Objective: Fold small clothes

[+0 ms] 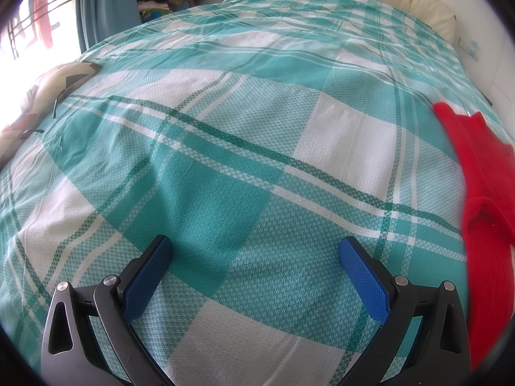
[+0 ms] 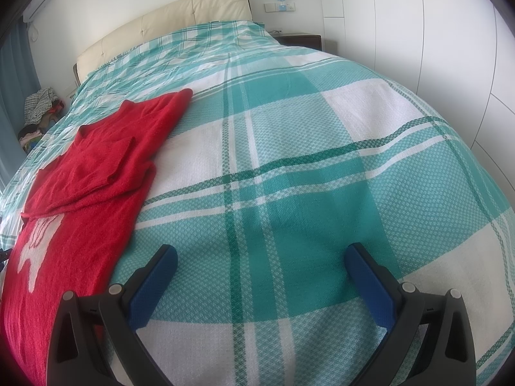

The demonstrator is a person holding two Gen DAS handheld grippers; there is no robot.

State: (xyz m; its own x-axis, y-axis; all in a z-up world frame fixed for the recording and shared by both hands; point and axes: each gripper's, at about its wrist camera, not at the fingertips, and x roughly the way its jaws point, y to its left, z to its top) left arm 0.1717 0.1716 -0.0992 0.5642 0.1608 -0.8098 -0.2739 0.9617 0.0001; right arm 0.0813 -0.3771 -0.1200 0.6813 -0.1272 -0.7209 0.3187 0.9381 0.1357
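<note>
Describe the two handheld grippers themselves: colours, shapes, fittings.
Both look alike. The left gripper and the right gripper each have two black, curved arms with teardrop-shaped cutouts and round silver pivot pins. The fingers carry long blue pads with a fine diamond-grip texture, as do the right gripper's. No cables, markings, hands or sleeves show in either view.

the left gripper [image 1: 256, 249] hangs low with its jaws spread wide, blue pads [image 1: 146, 278] facing each other and nothing between them. the right gripper [image 2: 260, 255] sits the same way, wide apart and holding nothing.
</note>
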